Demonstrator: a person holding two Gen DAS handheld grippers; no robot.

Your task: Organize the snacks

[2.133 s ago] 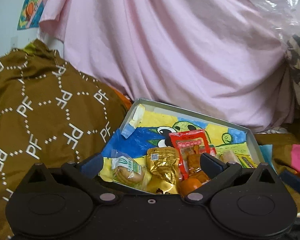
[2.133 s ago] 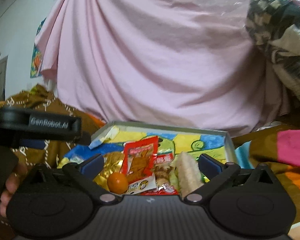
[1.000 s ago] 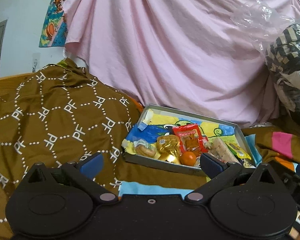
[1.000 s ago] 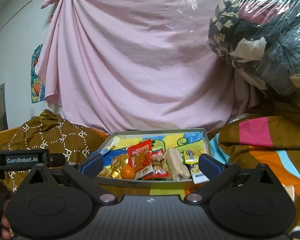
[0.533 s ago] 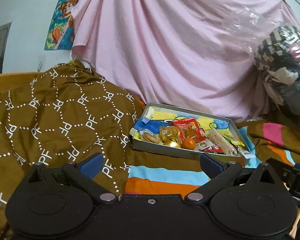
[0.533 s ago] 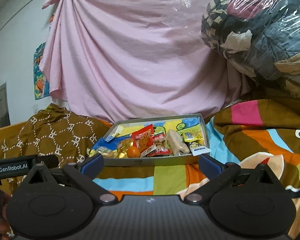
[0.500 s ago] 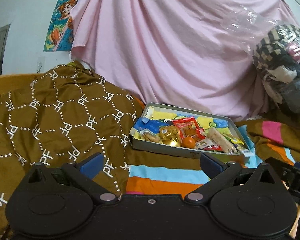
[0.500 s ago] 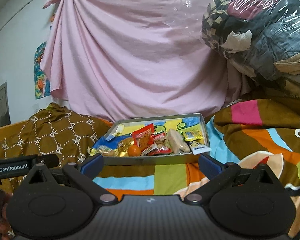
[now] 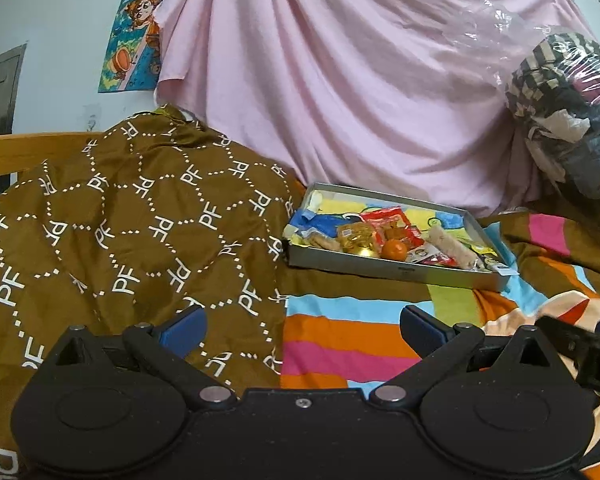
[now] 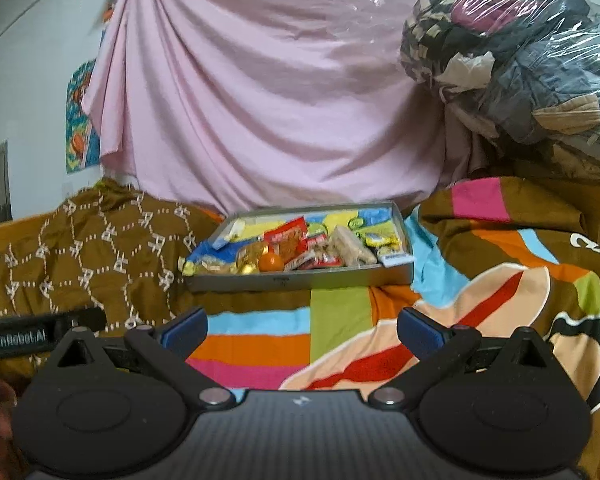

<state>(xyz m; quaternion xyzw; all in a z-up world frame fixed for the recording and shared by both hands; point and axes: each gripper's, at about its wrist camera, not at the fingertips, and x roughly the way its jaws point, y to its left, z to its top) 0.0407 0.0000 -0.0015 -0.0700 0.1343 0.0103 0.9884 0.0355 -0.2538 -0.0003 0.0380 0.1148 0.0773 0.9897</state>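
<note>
Both grippers hang well back from the tray [image 9: 396,270] of snacks [image 10: 300,250] at frame centre, left gripper [image 9: 302,326] and right gripper [image 10: 302,326] each with fingers spread wide and holding nothing. Snacks look already lined up in the tray, so probably the finishing step; any next move needs a fresh reach forward. Brown blanket [image 9: 120,220] bulges at left, striped bedspread [image 10: 340,320] lies between, pink sheet [image 9: 340,80] behind; nothing blocks.
</note>
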